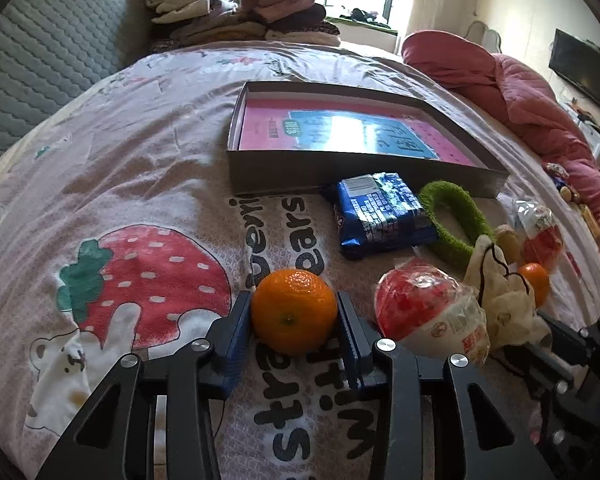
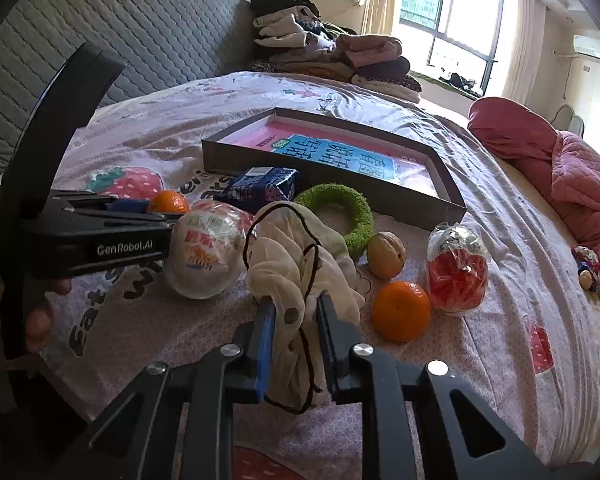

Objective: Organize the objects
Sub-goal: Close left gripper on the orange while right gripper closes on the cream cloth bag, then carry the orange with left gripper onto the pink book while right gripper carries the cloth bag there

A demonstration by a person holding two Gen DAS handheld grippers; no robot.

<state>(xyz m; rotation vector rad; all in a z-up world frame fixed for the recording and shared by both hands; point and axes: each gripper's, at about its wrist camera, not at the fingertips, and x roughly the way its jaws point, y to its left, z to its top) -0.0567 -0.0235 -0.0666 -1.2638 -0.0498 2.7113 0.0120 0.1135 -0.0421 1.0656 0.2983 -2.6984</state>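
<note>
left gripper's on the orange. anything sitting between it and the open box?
Mostly clear. The left gripper is closed on the orange; bare sheet leads to the box's near wall. The blue packet lies against that wall further right, off a straight path.

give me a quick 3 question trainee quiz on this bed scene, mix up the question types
1. True or false: the left gripper has an orange between its fingers.
2. Multiple choice: what is the right gripper closed on? A) the green ring B) the cream cloth pouch C) the blue packet
3. Fill in: the pink and blue book lies inside the shallow ____.

Key:
1. True; the pads sit against both its sides.
2. B; its fingers pinch the fabric.
3. box
</note>
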